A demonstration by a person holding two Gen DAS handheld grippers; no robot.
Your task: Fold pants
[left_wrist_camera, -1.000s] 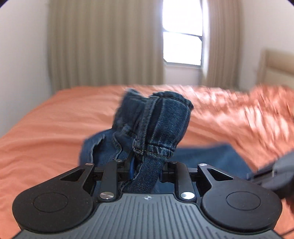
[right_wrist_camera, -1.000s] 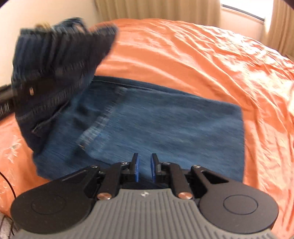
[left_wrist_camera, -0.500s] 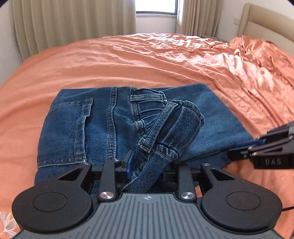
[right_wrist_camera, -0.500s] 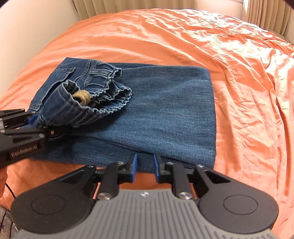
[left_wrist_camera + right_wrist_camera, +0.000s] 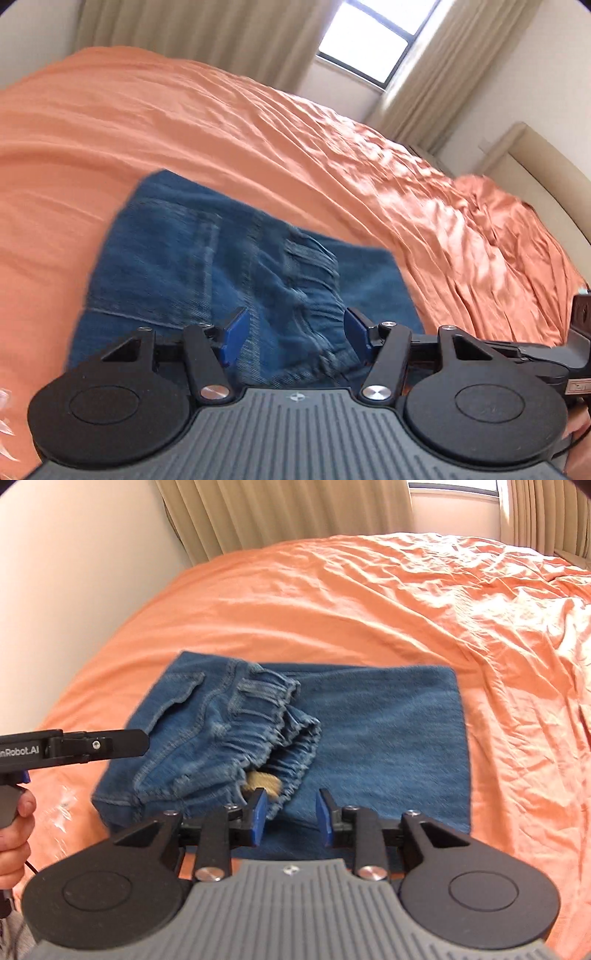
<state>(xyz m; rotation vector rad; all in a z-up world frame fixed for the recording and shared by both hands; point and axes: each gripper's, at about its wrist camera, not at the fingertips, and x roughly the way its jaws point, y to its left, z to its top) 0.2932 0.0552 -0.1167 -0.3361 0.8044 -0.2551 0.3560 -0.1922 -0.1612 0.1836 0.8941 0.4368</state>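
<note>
Blue denim pants (image 5: 388,731) lie folded on the orange bed sheet (image 5: 369,602). Their gathered waistband (image 5: 280,723), with a tan label showing inside, rests loosely bunched on top of the flat legs. My left gripper (image 5: 295,332) hovers over the waistband end (image 5: 306,273); its jaws are opening wide and the denim lies below them, not pressed. From the right wrist view the left gripper (image 5: 140,742) reaches in beside the back pocket. My right gripper (image 5: 291,818) stands at the near edge of the pants, its jaws opening with nothing pinched between them.
Wrinkled orange sheet (image 5: 258,122) covers the whole bed around the pants. Beige curtains (image 5: 280,513), a window (image 5: 365,40) and a headboard (image 5: 546,166) stand beyond. A person's hand (image 5: 14,830) holds the left gripper's handle. The right gripper (image 5: 576,350) shows at the left wrist view's right edge.
The left gripper has let go of the waistband and spread its jaws. The waistband now rests on the folded legs. The right jaws have widened, and the left view has rolled.
</note>
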